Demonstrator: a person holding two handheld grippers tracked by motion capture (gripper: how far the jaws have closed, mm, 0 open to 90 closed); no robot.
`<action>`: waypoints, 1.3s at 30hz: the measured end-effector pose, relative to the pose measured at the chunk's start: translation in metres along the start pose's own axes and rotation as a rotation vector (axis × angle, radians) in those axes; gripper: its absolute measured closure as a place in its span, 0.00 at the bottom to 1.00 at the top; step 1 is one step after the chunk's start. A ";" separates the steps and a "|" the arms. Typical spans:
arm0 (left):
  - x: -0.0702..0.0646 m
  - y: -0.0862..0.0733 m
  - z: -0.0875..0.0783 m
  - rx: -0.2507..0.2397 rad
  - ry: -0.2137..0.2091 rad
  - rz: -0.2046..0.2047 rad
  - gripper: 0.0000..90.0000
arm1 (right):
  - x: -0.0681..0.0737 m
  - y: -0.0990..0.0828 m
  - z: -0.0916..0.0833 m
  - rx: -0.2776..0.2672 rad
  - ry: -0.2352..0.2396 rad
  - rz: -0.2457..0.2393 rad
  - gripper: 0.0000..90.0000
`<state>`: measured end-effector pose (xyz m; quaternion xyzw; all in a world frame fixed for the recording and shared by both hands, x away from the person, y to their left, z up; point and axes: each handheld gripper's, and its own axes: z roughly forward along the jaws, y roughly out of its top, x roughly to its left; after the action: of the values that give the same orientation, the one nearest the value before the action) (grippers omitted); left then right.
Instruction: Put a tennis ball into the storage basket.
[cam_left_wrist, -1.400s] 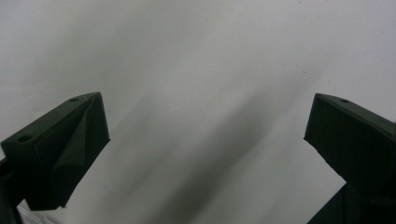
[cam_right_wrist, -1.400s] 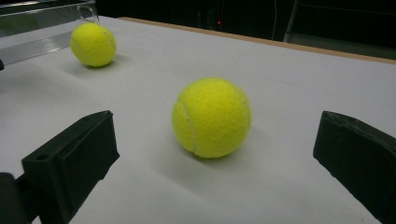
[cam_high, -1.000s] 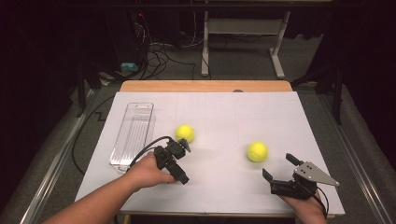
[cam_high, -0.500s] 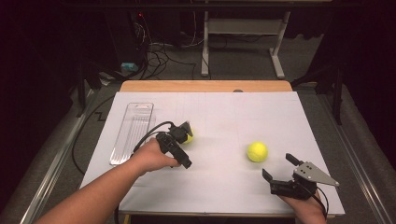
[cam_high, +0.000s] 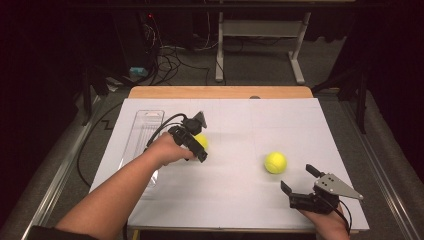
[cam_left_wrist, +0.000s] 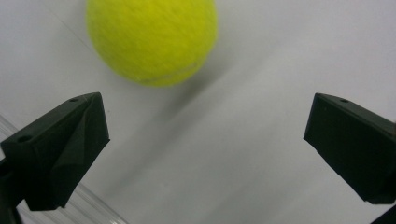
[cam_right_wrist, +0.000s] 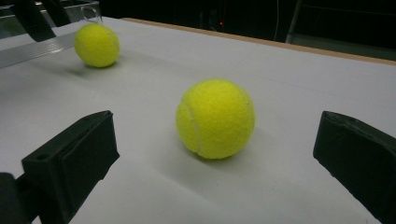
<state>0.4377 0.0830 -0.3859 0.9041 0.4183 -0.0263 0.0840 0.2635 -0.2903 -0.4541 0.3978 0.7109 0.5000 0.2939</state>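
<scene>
Overhead, the left gripper (cam_high: 198, 134) hangs wide open above one tennis ball (cam_high: 201, 141) (seemingly not touching) — the right gripper (cam_high: 301, 178), equally spread and empty, faces the other ball (cam_high: 275, 162).

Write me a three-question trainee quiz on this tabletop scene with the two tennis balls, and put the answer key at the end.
1. True or false: the left gripper is shut on the yellow-green felt tennis ball near the clear plastic tray.
2. Multiple choice: the other yellow-green tennis ball, in front of the right gripper, is A) gripped, B) resting free on the white paper-covered table, C) inside the tray.
3. Fill in: the number of tennis balls visible in the right gripper view is ___.

Key: 1 false, its jaws stand wide apart with the near-tray ball ahead of them; 2 B; 3 two.
</scene>
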 end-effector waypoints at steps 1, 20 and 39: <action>0.004 0.005 0.003 0.002 0.006 -0.010 0.01 | 0.000 0.000 0.000 0.000 0.001 0.001 0.00; 0.024 0.028 0.027 -0.014 0.016 -0.070 0.14 | 0.000 -0.001 0.001 0.002 0.004 -0.002 0.00; 0.014 0.026 0.023 -0.028 0.028 -0.039 0.30 | 0.000 0.000 0.000 0.003 0.003 -0.005 0.00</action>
<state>0.4672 0.0734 -0.4072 0.8947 0.4375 -0.0093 0.0899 0.2636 -0.2901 -0.4546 0.3959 0.7129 0.4988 0.2936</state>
